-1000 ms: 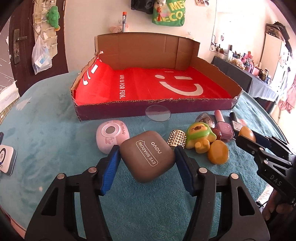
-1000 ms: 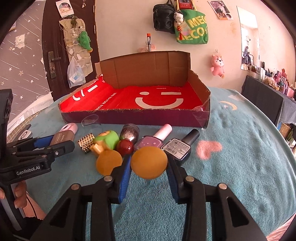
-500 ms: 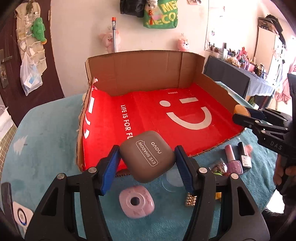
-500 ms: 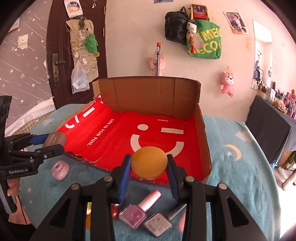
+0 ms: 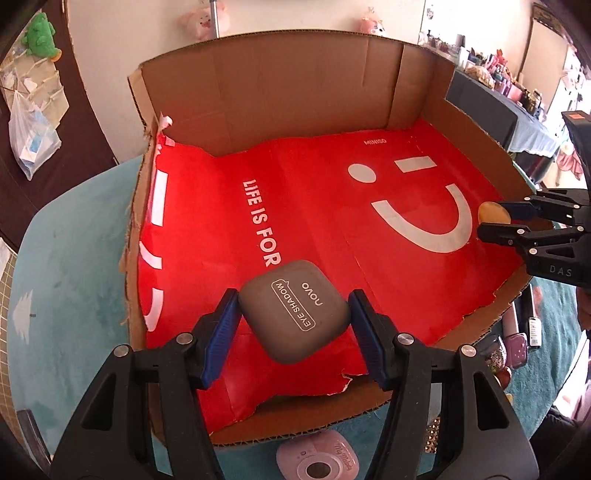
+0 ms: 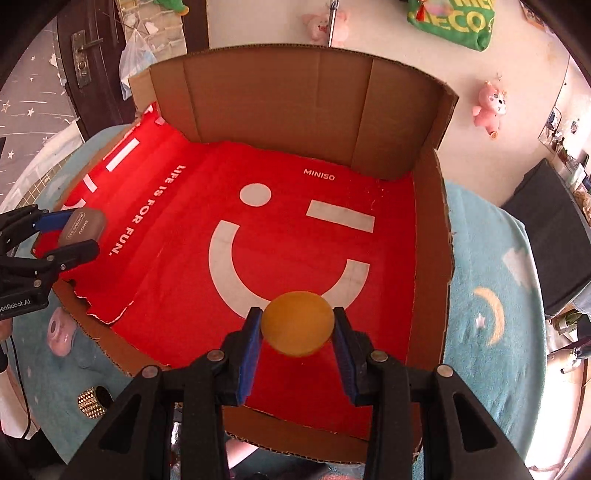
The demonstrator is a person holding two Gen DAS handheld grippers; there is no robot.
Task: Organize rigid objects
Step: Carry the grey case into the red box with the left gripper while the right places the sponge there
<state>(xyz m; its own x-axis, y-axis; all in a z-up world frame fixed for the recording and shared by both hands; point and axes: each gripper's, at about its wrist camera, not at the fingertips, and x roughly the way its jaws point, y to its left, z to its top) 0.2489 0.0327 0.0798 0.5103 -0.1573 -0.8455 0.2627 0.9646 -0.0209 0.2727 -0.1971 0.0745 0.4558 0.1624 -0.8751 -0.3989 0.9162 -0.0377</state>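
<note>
The box lies on the table. Over its near left part hangs the case; over its near right part, the ball. Before the box lie the camera and bottles.

A lived-in home room: plush toys and a green tote bag hang on the wall beside a dark door.

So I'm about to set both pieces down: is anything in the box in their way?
Nothing visible. The eye shadow case in the left gripper and the yellow disc in the right gripper hang over the cardboard box's bare red lining.
</note>
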